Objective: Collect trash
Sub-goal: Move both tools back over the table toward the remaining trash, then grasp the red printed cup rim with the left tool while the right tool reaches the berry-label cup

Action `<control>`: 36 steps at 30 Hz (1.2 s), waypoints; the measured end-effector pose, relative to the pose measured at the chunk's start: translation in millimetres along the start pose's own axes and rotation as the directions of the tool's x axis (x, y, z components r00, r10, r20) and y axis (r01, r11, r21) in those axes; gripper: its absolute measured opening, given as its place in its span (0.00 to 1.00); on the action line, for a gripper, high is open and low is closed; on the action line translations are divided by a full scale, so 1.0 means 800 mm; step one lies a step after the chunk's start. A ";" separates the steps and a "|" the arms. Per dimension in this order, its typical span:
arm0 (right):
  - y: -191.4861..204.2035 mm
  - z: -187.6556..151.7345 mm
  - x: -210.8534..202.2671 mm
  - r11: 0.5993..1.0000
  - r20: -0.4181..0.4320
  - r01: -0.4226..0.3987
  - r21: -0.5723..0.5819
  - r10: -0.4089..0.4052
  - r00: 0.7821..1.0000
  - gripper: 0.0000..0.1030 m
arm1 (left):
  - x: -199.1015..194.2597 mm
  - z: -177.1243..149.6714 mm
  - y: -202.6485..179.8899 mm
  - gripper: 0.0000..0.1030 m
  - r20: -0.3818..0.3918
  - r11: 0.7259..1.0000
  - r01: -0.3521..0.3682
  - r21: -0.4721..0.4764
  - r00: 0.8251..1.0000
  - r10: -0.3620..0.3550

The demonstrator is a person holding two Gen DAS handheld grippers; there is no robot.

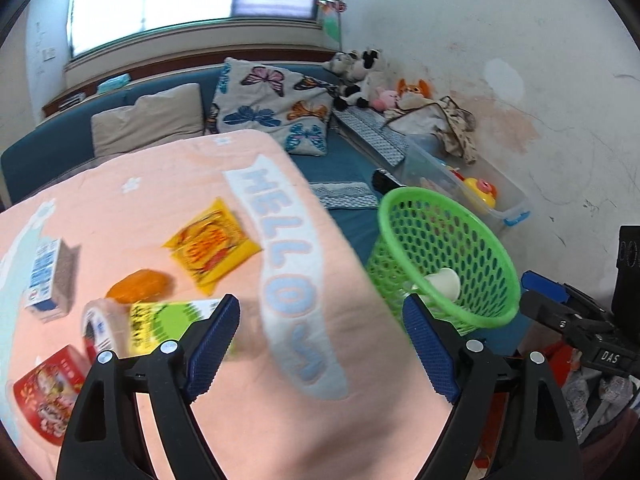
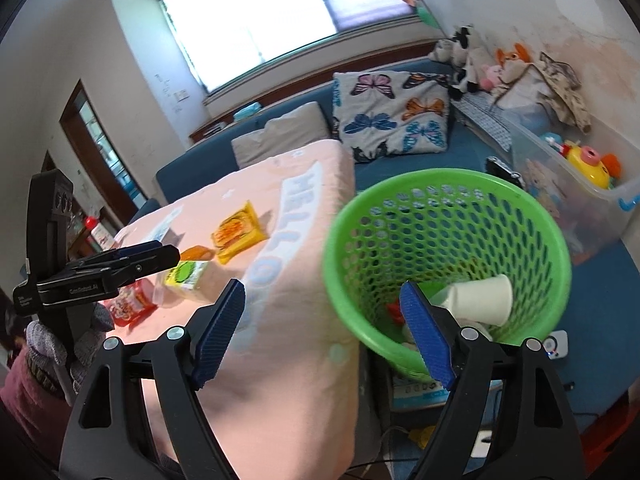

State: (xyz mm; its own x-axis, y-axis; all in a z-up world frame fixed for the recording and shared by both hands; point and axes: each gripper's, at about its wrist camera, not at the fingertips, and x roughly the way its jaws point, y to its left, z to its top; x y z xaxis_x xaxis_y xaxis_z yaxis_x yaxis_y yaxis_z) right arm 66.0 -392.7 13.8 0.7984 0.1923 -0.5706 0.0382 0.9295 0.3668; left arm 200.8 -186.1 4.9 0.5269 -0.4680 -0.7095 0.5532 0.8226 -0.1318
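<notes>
Indoors, pink "HELLO" blanket (image 1: 240, 360) beside green basket (image 2: 448, 184), blue sofa (image 1: 344, 160) behind; both fingers spread, empty.

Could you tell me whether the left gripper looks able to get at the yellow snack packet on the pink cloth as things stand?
Probably yes: the left gripper is open and empty, and the yellow snack packet lies flat and uncovered ahead of it.

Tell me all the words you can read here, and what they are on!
"HELLO": pale blue letters on the pink cloth.
"DAS": small tag on the right hand-held gripper.
"GenRobot.AI", faint: side of the left hand-held gripper.
Yellow packet, green-labelled packet, red packet, blue-and-white carton: print too blurred to read.
</notes>
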 end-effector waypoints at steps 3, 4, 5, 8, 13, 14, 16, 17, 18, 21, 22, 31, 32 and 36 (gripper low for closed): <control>0.013 0.000 0.005 1.000 -0.007 -0.023 -0.016 0.023 1.000 0.78 | -0.010 -0.007 0.016 0.78 0.003 1.000 -0.020 -0.021 1.000 0.020; 0.019 0.000 0.007 0.999 -0.011 -0.030 -0.021 0.030 0.999 0.78 | -0.012 -0.008 0.020 0.78 0.004 0.999 -0.027 -0.023 1.000 0.027; 0.024 0.000 0.009 0.999 -0.014 -0.037 -0.029 0.036 0.999 0.78 | -0.017 -0.011 0.027 0.79 0.005 0.999 -0.039 -0.029 0.999 0.039; 0.037 0.001 0.014 0.997 -0.022 -0.054 -0.053 0.053 0.998 0.78 | -0.027 -0.017 0.046 0.81 0.009 0.997 -0.066 -0.051 0.998 0.067; 0.058 0.003 0.025 0.994 -0.038 -0.084 -0.076 0.082 0.996 0.79 | -0.040 -0.029 0.083 0.81 0.005 0.989 -0.115 -0.093 0.993 0.116; 0.063 0.003 0.028 0.993 -0.041 -0.090 -0.083 0.087 0.995 0.79 | -0.044 -0.033 0.092 0.81 0.004 0.986 -0.129 -0.102 0.992 0.130; 0.071 0.004 0.033 0.991 -0.048 -0.098 -0.092 0.094 0.994 0.79 | -0.050 -0.039 0.108 0.81 0.002 0.981 -0.152 -0.122 0.988 0.154; 0.075 0.004 0.036 0.990 -0.052 -0.101 -0.096 0.097 0.994 0.79 | -0.053 -0.042 0.119 0.81 0.001 0.976 -0.165 -0.139 0.986 0.166; 0.080 0.004 0.040 0.989 -0.057 -0.105 -0.103 0.100 0.993 0.79 | -0.056 -0.045 0.128 0.81 0.000 0.972 -0.175 -0.154 0.984 0.177; 0.091 0.005 0.050 0.987 -0.068 -0.113 -0.116 0.105 0.992 0.79 | -0.066 -0.054 0.155 0.81 -0.004 0.960 -0.205 -0.192 0.978 0.208; 0.095 0.006 0.054 0.986 -0.071 -0.116 -0.121 0.108 0.992 0.79 | -0.067 -0.056 0.160 0.81 -0.005 0.958 -0.209 -0.197 0.977 0.212; 0.123 0.006 0.084 0.979 -0.109 -0.145 -0.147 0.130 0.986 0.79 | -0.084 -0.073 0.222 0.81 -0.036 0.930 -0.276 -0.242 0.961 0.275; 0.126 0.006 0.087 0.978 -0.113 -0.147 -0.149 0.131 0.985 0.79 | -0.087 -0.077 0.229 0.81 -0.037 0.925 -0.281 -0.256 0.959 0.281; 0.133 0.007 0.105 0.975 -0.137 -0.158 -0.154 0.138 0.981 0.79 | -0.097 -0.095 0.252 0.81 -0.041 0.900 -0.301 -0.316 0.952 0.304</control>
State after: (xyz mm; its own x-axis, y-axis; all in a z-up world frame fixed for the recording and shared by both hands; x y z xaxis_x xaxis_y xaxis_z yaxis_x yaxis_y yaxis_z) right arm 140.3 -279.4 9.1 0.7063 0.3596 -0.6098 -0.1816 0.9246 0.3349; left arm 222.7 40.8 -19.1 0.6430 -0.1825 -0.7438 0.1354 0.9830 -0.1241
